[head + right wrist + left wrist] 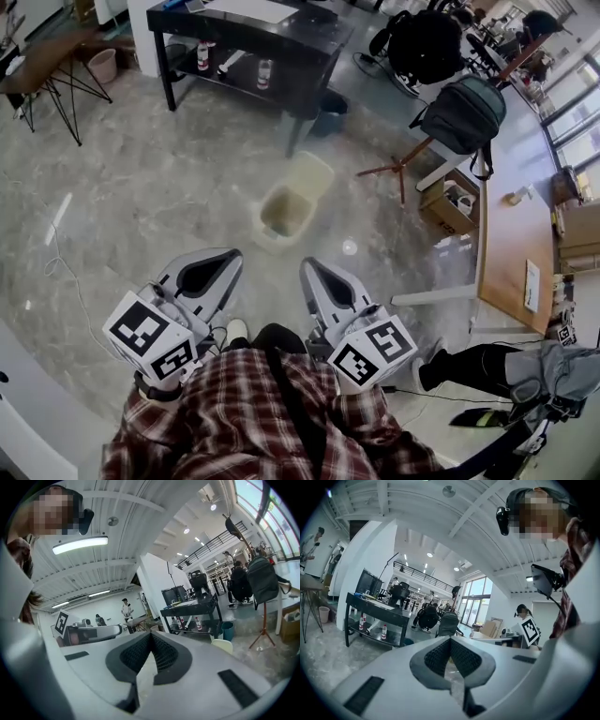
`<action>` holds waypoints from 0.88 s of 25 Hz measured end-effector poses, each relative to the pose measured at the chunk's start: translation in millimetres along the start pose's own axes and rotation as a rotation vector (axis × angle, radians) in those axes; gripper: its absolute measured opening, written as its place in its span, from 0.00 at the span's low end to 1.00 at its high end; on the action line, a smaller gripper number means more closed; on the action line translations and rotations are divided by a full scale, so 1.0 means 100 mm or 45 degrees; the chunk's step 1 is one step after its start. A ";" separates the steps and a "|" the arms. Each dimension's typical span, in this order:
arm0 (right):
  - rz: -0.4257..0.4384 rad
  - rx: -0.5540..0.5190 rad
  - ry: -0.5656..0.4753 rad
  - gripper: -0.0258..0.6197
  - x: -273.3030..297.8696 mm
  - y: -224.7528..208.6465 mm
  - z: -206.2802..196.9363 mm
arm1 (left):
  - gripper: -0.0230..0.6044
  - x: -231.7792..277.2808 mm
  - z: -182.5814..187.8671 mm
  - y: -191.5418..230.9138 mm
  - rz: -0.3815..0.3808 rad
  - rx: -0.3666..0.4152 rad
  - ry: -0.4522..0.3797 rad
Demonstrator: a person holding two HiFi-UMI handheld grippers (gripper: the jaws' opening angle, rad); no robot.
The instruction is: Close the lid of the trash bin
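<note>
A cream trash bin (pixel 284 214) stands on the marble floor ahead of me, its lid (pixel 310 173) tipped up and back so the inside shows. My left gripper (pixel 216 264) and right gripper (pixel 317 272) are held side by side close to my body, well short of the bin and touching nothing. In the left gripper view the left gripper's (pixel 450 641) ribbed pads meet at the tip with nothing between them. The right gripper (pixel 151 635) looks the same in the right gripper view, where the bin's lid (pixel 223 645) peeks over the jaw's right side.
A black table (pixel 281 42) with bottles on its lower shelf stands beyond the bin, with a blue bucket (pixel 329 112) by its leg. To the right are a backpack on a stand (pixel 461 114), a cardboard box (pixel 448 202) and a wooden desk (pixel 511 239). A person's legs (pixel 487 366) lie at lower right.
</note>
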State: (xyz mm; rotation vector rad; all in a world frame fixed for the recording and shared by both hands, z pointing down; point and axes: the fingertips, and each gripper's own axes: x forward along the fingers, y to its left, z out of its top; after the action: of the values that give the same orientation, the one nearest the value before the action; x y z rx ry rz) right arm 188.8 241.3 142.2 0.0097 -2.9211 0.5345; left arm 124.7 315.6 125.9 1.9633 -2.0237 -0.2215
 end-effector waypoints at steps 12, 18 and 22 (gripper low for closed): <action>-0.063 0.052 0.035 0.06 0.74 -1.12 0.27 | 0.05 1.11 0.13 0.82 -0.011 -0.056 0.050; -0.030 0.009 0.027 0.06 1.12 -1.81 0.80 | 0.05 1.92 0.50 1.11 -0.002 -0.029 0.027; -0.037 0.020 0.039 0.06 1.28 -2.19 0.92 | 0.05 2.24 0.56 1.28 0.017 -0.043 0.043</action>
State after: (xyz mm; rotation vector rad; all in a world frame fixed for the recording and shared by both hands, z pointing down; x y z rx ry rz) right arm 55.1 7.6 155.9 0.0458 -2.8823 0.5479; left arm -16.7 93.4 140.1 1.9194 -1.9988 -0.2170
